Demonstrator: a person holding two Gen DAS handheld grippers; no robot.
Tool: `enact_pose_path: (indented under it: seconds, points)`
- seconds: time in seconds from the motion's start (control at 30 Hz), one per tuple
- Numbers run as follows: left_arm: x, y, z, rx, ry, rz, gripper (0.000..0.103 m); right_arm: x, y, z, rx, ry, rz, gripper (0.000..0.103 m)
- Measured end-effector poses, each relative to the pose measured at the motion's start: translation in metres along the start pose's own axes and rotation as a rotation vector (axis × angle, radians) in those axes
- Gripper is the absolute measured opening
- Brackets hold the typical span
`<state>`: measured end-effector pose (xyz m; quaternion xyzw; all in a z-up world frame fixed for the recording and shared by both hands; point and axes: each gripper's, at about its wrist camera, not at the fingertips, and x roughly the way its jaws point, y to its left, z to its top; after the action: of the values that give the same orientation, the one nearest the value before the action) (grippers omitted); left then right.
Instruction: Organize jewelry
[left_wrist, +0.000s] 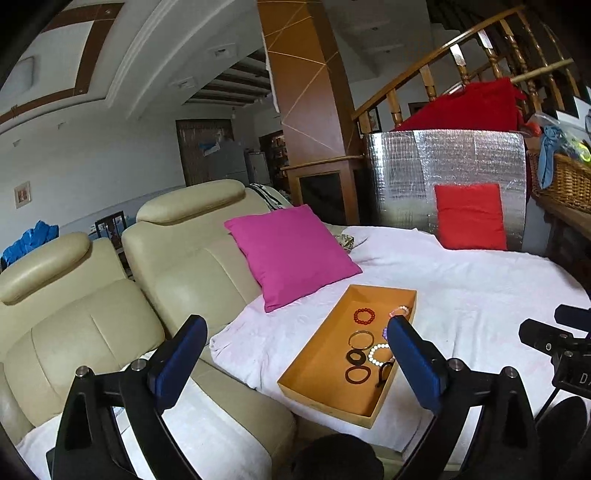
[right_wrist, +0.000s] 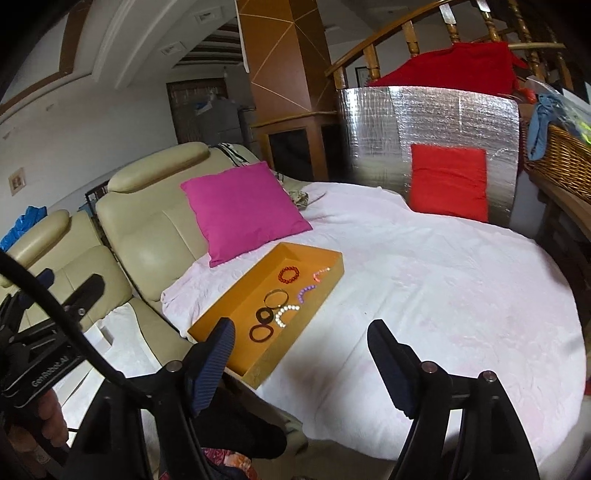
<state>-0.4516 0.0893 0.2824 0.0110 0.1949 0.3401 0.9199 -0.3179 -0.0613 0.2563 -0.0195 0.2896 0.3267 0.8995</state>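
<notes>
An orange tray lies on a white-covered round table. In it lie several bracelets: a red bead one, a pink bead one, a purple one, a gold bangle, a white pearl one and two dark rings. My left gripper is open and empty, held above the tray's near side. My right gripper is open and empty, just right of the tray's near corner.
A magenta pillow leans at the tray's far left. A red pillow stands against a silver foil panel at the back. Beige sofa seats lie to the left, a wicker basket to the right.
</notes>
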Motion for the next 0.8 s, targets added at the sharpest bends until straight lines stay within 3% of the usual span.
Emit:
enact_pose_path:
  seconds: [0.47,0.8]
  points:
    - [0.010,0.011,-0.002,-0.029,0.047,0.018,0.099,0.001,0.007,-0.001,0.019,0.020,0.011,0.078]
    - [0.013,0.018,-0.002,-0.037,0.042,0.025,0.099,0.004,0.026,-0.003,-0.034,0.011,0.019,0.078]
